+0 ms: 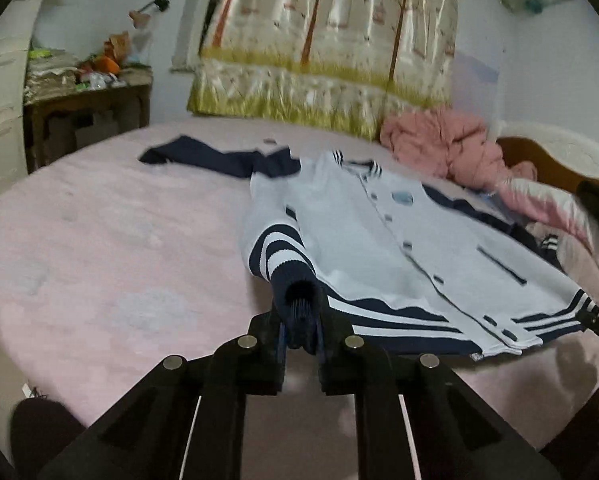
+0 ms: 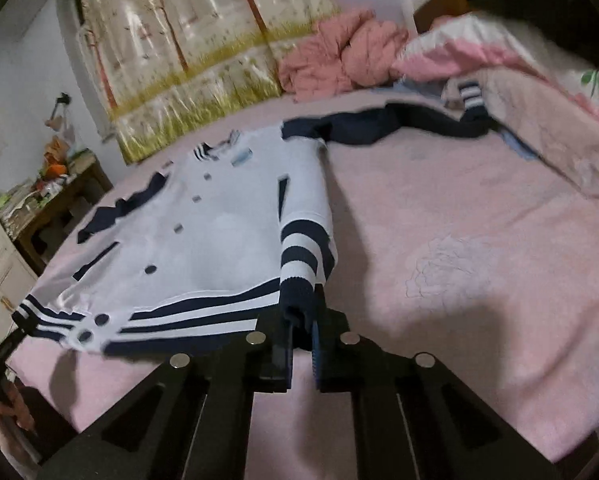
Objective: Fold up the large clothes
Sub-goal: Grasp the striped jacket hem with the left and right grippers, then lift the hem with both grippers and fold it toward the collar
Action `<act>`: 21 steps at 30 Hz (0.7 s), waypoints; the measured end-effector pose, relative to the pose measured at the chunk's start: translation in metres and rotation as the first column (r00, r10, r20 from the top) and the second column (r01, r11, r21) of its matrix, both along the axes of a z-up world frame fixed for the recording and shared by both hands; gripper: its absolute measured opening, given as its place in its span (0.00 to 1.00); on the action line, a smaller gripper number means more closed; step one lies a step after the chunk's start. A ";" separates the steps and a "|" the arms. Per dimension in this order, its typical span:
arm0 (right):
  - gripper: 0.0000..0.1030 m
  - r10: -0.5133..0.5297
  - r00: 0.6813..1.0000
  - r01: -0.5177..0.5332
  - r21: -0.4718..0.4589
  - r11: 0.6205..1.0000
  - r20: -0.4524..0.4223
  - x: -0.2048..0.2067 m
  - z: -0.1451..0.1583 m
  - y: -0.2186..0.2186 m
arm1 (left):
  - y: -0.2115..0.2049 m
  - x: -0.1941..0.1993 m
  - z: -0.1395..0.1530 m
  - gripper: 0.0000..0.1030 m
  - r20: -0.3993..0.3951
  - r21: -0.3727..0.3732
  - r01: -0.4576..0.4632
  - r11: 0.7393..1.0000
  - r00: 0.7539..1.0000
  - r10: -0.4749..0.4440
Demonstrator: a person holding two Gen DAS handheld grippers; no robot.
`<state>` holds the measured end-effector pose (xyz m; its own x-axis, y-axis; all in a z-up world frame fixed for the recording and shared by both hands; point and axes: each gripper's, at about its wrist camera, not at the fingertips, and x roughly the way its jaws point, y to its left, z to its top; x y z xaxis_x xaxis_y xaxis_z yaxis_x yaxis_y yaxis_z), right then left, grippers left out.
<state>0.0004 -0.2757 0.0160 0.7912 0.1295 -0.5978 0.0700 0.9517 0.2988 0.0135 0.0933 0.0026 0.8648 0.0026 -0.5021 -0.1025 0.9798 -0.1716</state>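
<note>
Pink bedding covers the bed (image 1: 99, 240) you are working on, with a tree-patterned curtain (image 1: 331, 40) hanging behind it and a cluttered wooden side table (image 1: 87, 100) at the far left corner. Your jacket (image 1: 359, 232), white-bodied with navy sleeves and navy-and-white striped trim, lies front-up across the middle of the bed, its hem toward the near edge and its collar toward the curtain. One navy sleeve (image 1: 219, 160) trails out flat toward the far left; the other sleeve (image 2: 399, 124) stretches toward the rumpled pink quilt (image 2: 519, 80) at the head of the bed. A pale blue patch (image 1: 403, 199) sits on the chest, but any writing on it is too blurred to read, and no brand mark can be made out.

Your left claw (image 1: 301, 340) is clamped on the striped hem corner at the left side of the jacket, lifting it off the bedding. Your right claw (image 2: 301, 344) is pinched shut on the opposite hem corner, which is likewise raised. A bunched pink coat (image 1: 447, 144) rests against the curtain at the far edge of the bed.
</note>
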 end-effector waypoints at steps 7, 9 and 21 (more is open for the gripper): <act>0.06 0.031 1.000 -0.031 -0.054 0.998 0.002 -0.023 0.029 0.015 | -0.006 -0.002 0.025 0.13 -0.034 0.085 0.008 0.996 0.999 -0.006; 0.06 0.030 0.999 -0.027 -0.090 0.996 0.023 -0.004 0.039 0.015 | -0.007 0.024 0.035 0.13 -0.019 0.115 0.000 0.993 1.000 0.002; 0.04 0.013 0.991 -0.031 -0.135 0.990 -0.133 0.201 -0.012 -0.003 | 0.019 0.219 -0.035 0.15 -0.262 0.054 -0.001 0.999 0.965 0.015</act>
